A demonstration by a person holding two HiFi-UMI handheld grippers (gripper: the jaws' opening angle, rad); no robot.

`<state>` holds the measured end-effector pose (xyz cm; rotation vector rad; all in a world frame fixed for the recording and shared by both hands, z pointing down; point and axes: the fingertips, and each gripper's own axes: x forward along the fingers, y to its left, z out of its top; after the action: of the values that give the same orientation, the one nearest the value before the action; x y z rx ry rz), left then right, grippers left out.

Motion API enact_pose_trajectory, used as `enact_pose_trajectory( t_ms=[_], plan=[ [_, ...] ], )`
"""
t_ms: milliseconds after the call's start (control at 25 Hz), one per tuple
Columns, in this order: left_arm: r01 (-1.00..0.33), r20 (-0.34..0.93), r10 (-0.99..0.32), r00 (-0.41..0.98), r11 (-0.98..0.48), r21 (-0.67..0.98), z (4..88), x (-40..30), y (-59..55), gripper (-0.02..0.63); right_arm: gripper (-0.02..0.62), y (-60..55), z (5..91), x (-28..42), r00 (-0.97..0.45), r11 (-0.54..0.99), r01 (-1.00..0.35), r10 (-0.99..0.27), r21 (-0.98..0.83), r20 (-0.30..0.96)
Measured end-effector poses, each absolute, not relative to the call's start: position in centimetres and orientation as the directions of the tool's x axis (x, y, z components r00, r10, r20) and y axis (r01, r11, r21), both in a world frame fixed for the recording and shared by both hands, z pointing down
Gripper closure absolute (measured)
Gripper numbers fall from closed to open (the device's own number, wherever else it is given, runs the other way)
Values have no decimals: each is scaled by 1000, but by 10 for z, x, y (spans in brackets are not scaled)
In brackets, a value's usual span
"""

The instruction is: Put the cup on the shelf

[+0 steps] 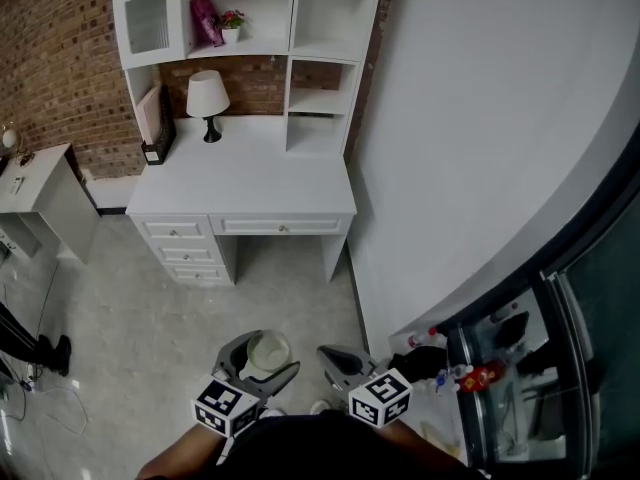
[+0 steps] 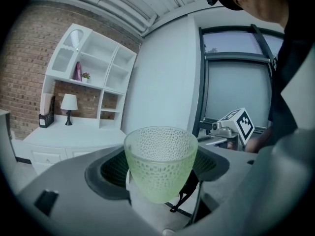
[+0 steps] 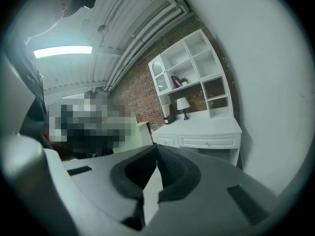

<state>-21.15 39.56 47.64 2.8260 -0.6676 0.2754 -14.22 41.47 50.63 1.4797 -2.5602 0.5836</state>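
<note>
A pale green dimpled glass cup [image 2: 160, 160] sits upright between the jaws of my left gripper [image 2: 158, 170], which is shut on it. In the head view the same cup [image 1: 266, 354] shows from above in the left gripper [image 1: 262, 360], low over the floor. My right gripper [image 1: 345, 365] is beside it; in the right gripper view that gripper [image 3: 155, 165] has its jaws closed together with nothing in them. The white shelf unit [image 1: 268, 28] stands on the white desk [image 1: 245, 178] well ahead of me, also seen as the shelf unit [image 2: 91, 73] and shelf unit [image 3: 194, 75].
A table lamp [image 1: 207, 100], a pink item and a small potted plant [image 1: 232, 24] occupy the desk and shelf. A brick wall is behind; a white wall [image 1: 480, 138] runs on the right. A small white cabinet [image 1: 40, 198] stands at the left, a cluttered glass ledge [image 1: 490, 368] at the right.
</note>
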Motion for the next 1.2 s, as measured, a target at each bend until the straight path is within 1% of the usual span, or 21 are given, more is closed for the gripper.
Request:
enact_pose_trajectory(
  t_ms=[240, 400, 600, 960, 1200],
  plan=[
    [-468, 262, -412, 873, -859, 207, 500, -232, 403, 223, 591, 425, 529, -161, -511, 418, -854, -786, -311, 348],
    [-468, 278, -406, 870, -858, 213, 507, -239, 400, 223, 591, 422, 528, -171, -542, 447, -834, -772, -323, 332],
    [-476, 274, -415, 867, -854, 211, 506, -233, 379, 224, 591, 399, 527, -168, -548, 455, -829, -776, -325, 311],
    [-474, 274, -419, 866, -862, 180, 501, -193, 309, 222, 591, 315, 536, -120, -508, 404, -852, -793, -334, 337],
    [-480, 247, -439, 864, -865, 144, 487, -159, 248, 222, 591, 257, 524, -91, -532, 443, -839, -789, -314, 306]
  ],
)
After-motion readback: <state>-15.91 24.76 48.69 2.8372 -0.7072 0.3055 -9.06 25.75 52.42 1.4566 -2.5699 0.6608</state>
